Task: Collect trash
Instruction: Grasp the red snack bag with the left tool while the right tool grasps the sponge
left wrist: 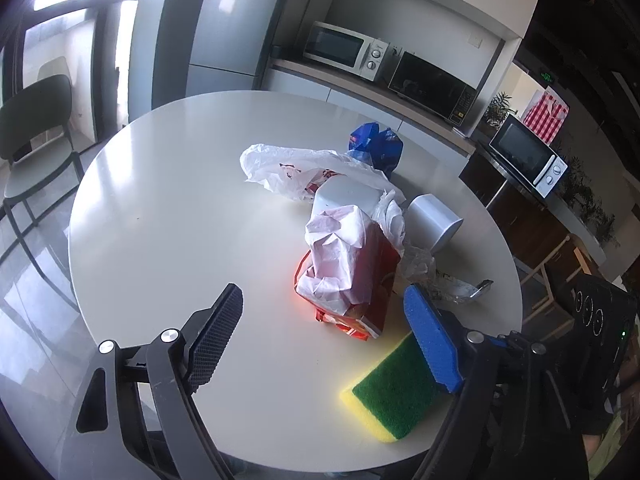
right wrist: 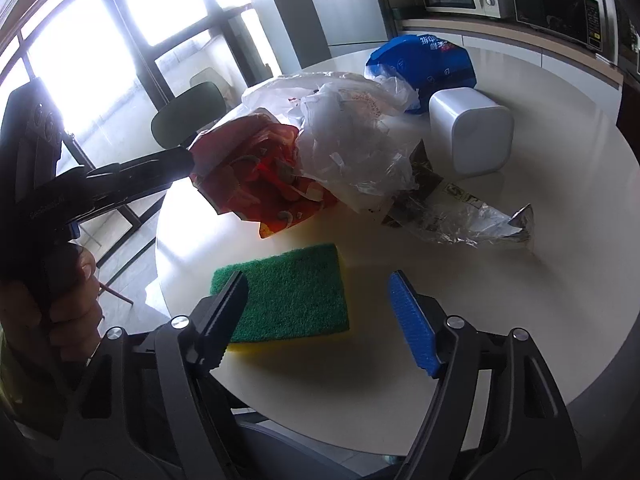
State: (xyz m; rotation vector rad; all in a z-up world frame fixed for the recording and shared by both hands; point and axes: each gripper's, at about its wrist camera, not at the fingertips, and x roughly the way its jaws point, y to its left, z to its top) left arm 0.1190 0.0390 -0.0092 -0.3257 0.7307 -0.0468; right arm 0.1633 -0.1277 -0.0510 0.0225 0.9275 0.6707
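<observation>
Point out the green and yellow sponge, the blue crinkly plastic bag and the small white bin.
green and yellow sponge (right wrist: pixel 286 292), right wrist view, green scouring face
blue crinkly plastic bag (right wrist: pixel 424 60), right wrist view, printed front
small white bin (right wrist: pixel 474 136), right wrist view, side wall

white chinese characters on the blue bag (right wrist: pixel 424 64), too blurred to read

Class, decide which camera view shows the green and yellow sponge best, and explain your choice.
The right wrist view: the sponge lies almost whole, green face up, only a corner hidden. In the left wrist view a blue pad covers part of the sponge.
</observation>
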